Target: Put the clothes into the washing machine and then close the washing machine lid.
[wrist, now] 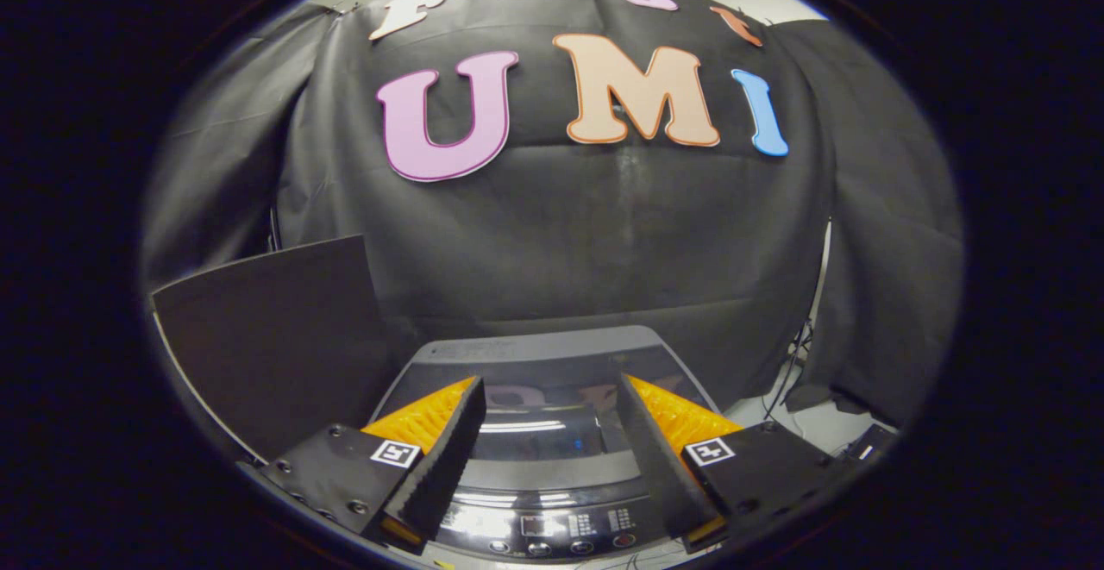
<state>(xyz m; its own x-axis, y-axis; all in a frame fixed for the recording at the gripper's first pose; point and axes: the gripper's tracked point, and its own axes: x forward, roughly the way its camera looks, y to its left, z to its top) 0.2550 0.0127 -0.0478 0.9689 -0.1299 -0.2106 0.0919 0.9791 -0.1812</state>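
The gripper (548,419) hangs over the washing machine (552,466), jaws spread wide, grasping nothing. Its glossy lid (539,397), lying flat between and beyond the fingers, appears rigid and slippery; judged best handled at its near edge.

I see a dim booth with soft light coming from above. The shiny washing machine lid (552,415) shows white streaks of glare. My tongs (548,385) sit wide apart, sharp and clear. Everything bends and curves near the sides, and the far corners look darker.
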